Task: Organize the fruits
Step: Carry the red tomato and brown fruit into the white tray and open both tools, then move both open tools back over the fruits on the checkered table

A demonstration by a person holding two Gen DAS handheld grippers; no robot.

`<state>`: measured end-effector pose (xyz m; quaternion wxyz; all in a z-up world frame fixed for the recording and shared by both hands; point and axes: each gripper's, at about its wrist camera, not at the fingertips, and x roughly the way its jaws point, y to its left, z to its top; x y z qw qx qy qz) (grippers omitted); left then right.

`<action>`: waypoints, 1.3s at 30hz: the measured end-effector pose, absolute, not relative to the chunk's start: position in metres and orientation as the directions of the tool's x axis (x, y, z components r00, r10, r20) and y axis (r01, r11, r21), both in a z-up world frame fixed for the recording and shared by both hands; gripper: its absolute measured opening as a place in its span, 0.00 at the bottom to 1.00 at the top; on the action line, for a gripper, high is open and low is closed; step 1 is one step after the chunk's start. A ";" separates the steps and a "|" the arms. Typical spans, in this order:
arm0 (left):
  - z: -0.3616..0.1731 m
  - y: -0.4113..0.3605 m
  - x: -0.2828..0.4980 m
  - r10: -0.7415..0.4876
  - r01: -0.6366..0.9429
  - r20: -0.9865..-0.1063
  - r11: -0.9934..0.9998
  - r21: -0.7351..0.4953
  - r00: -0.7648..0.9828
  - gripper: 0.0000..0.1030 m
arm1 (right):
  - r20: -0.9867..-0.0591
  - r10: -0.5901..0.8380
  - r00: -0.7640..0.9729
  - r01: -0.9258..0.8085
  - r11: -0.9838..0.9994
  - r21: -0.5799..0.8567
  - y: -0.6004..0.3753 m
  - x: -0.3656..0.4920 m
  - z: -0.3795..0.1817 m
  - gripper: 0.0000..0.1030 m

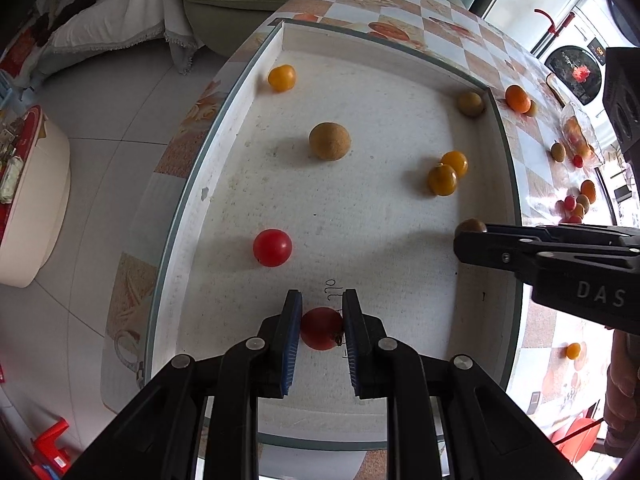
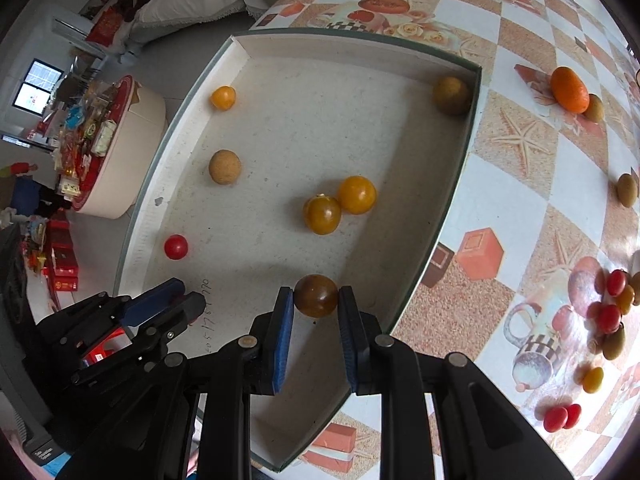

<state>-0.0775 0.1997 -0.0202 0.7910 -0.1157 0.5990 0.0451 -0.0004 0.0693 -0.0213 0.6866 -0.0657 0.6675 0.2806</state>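
1. The shallow white tray (image 1: 236,128) holds eight fruits: two red tomatoes, three yellow-orange ones, one dark brown one and two tan round fruits; more fruit lies scattered on the checked tablecloth (image 2: 520,152) beside it
2. The left gripper (image 1: 321,316) pinches a red tomato (image 1: 320,330) between its blue pads, jaws drawn narrow around it
3. That tomato sits low over the near end of the tray floor, right at the fingertips; the second red tomato (image 1: 272,247) lies apart, up and to the left
4. The right gripper (image 2: 316,300) clamps a dark brown tomato (image 2: 316,295) at the very tips of its pads
5. It is above the tray near the right wall, with two yellow tomatoes (image 2: 340,204) touching each other just beyond
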 end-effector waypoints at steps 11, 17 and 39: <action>-0.023 0.190 -0.075 -0.036 -0.186 -0.963 0.979 -0.088 0.266 0.32 | -0.957 0.282 -0.061 -0.479 0.833 0.276 0.077 -0.003 -0.032 0.25; -0.012 0.186 -0.077 -0.011 -0.156 -0.949 0.986 -0.063 0.314 0.75 | -0.942 0.332 -0.057 -0.474 0.821 0.318 0.076 -0.002 -0.026 0.49; 0.015 0.119 -0.043 -0.056 0.044 -0.941 0.998 -0.044 0.334 0.75 | -0.938 0.306 0.162 -0.169 0.945 0.279 -0.057 0.000 0.021 0.85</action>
